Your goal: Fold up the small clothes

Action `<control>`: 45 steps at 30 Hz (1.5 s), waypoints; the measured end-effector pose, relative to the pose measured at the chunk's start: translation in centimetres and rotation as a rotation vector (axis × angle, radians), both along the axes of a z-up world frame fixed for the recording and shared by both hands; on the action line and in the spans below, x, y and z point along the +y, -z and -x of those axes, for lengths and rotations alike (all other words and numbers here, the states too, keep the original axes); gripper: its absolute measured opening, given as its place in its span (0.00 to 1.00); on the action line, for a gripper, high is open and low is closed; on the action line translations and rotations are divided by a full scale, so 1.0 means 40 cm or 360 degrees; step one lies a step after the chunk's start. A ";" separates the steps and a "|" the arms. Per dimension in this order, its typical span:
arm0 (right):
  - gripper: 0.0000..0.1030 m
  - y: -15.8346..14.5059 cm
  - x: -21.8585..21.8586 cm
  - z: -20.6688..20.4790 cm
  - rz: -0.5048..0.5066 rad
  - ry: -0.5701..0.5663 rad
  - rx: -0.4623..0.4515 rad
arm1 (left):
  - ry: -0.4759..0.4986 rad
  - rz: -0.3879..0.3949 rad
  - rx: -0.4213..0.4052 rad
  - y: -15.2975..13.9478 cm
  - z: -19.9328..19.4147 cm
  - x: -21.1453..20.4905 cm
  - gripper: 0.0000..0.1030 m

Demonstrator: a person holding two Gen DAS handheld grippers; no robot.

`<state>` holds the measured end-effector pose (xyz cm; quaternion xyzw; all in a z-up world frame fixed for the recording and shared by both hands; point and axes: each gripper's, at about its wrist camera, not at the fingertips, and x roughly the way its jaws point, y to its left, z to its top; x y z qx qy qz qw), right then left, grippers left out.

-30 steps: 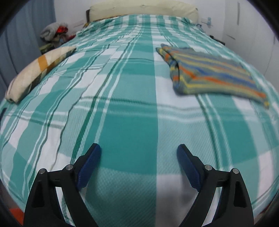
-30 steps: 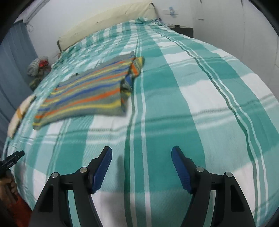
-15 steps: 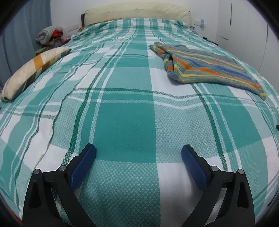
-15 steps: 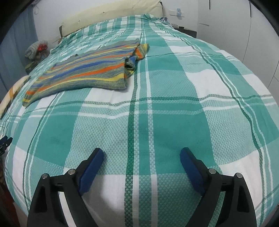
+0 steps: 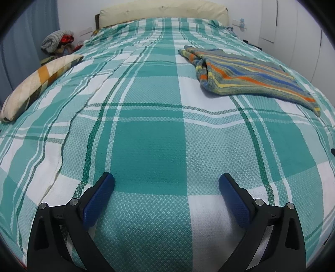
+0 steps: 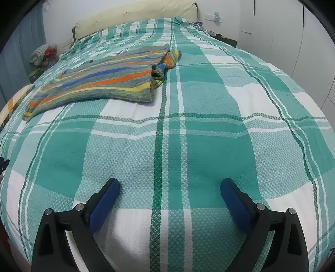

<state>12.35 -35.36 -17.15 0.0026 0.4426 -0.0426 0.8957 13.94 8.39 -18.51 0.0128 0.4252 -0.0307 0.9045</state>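
A striped knit garment in grey, orange, blue and yellow lies folded flat on the teal plaid bedspread, far right in the left wrist view. In the right wrist view the garment lies at the upper left, one sleeve bunched at its right edge. My left gripper is open and empty, low over the bed's near end, well short of the garment. My right gripper is open and empty, also near the foot of the bed.
A cream and orange checked pillow lies at the bed's left edge. A cream headboard cushion runs along the far end. A pile of clothes sits beyond the bed at the left. White wardrobe doors stand to the right.
Both grippers have drawn back and lowered toward the foot of the bed, so the garment sits farther off. Both stay open and empty.
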 end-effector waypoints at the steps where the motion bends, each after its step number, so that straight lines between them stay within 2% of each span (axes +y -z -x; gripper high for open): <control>1: 0.95 0.000 0.000 -0.001 0.0000 0.0004 0.0002 | 0.0000 0.0001 0.0000 0.000 0.000 0.000 0.98; 20: 0.99 0.002 0.010 -0.021 0.0042 0.0119 0.0121 | 0.0009 -0.0008 0.0004 -0.001 0.000 -0.007 0.98; 45: 1.00 0.008 0.012 0.002 0.0042 0.0154 0.0028 | 0.0016 -0.0035 -0.0005 0.002 0.001 -0.007 0.98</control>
